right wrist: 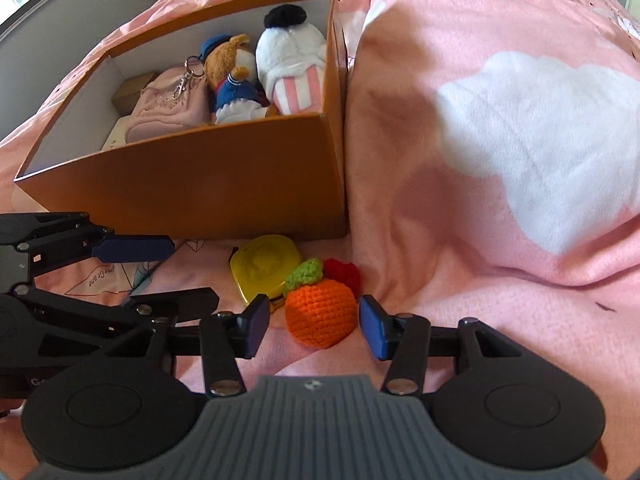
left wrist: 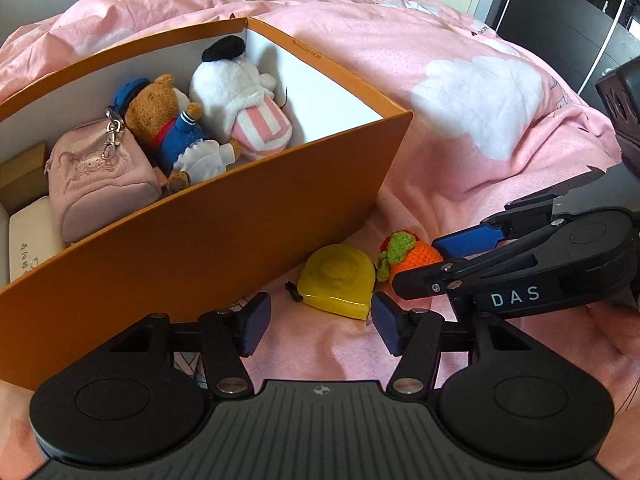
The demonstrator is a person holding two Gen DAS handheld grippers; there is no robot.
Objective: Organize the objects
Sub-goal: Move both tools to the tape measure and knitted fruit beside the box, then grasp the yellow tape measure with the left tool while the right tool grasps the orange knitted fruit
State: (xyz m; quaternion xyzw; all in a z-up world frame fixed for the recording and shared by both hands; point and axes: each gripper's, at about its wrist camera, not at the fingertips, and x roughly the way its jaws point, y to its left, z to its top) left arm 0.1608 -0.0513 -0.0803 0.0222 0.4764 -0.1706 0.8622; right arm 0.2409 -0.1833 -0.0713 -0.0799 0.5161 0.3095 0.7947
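An orange box (left wrist: 224,236) (right wrist: 208,184) on the pink bed holds a pink pouch (left wrist: 100,176) (right wrist: 164,112), a brown teddy in blue (left wrist: 176,136) (right wrist: 232,80) and a white plush (left wrist: 240,104) (right wrist: 292,56). A yellow tape measure (left wrist: 340,280) (right wrist: 264,268) and an orange crochet fruit (left wrist: 416,258) (right wrist: 320,316) lie in front of the box. My left gripper (left wrist: 320,326) is open, just short of the tape measure. My right gripper (right wrist: 314,326) is open with the crochet fruit between its fingers, not touching.
Pink bedding (right wrist: 500,140) with white cloud prints rises in folds to the right. A white box (left wrist: 28,240) and a tan box (left wrist: 24,176) sit at the box's left end. Dark furniture (left wrist: 580,20) stands beyond the bed.
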